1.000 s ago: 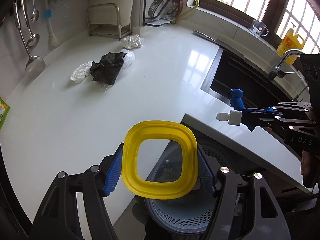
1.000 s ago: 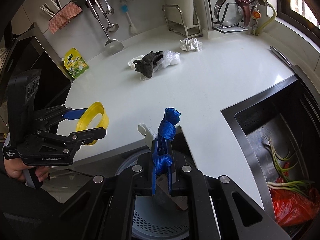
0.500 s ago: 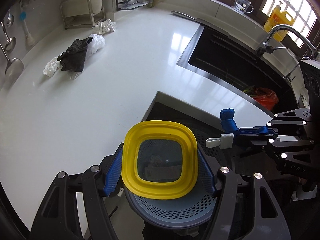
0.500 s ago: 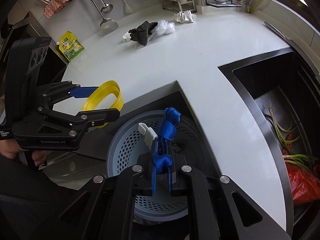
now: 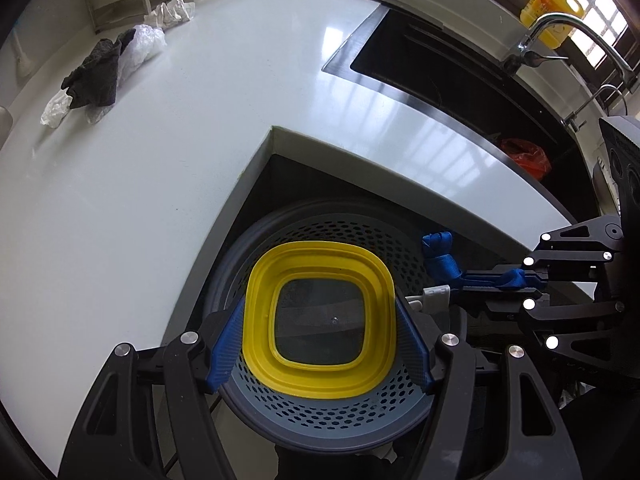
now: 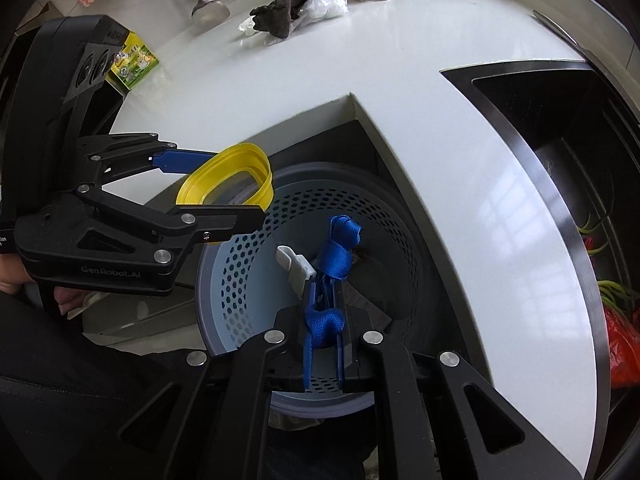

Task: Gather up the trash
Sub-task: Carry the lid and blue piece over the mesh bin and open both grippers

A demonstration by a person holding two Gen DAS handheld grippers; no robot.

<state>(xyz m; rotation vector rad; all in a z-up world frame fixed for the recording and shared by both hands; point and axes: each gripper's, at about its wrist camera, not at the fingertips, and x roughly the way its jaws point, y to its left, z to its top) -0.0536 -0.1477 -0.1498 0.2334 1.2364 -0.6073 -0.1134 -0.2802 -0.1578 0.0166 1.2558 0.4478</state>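
Note:
A yellow plastic ring [image 5: 260, 300] sits between the blue pads of my left gripper [image 5: 320, 344], which is shut on its two sides. It hangs over the perforated grey bin [image 5: 348, 236] set in a corner below the white counter [image 5: 160, 160]. My right gripper [image 6: 324, 288] is shut on a blue strap [image 6: 340, 240] with a white clip [image 6: 294, 264] and also hangs over the bin [image 6: 240, 276]. The right wrist view shows the left gripper [image 6: 228, 188] holding the ring [image 6: 224, 168] at the bin's left rim. Papers lie at the bin's bottom.
A black cloth [image 5: 96, 76], a white plastic bag [image 5: 140, 46] and crumpled paper [image 5: 172, 12] lie at the counter's far side. The dark sink [image 6: 560, 120] on the right holds a red bag [image 6: 620, 344] and green stalks [image 6: 608, 292]. A green packet [image 6: 134, 62] lies on the counter's left.
Both grippers have sunk and tipped downward, from over the counter edge to over the bin's mouth. Each keeps its hold, on the ring and on the strap.

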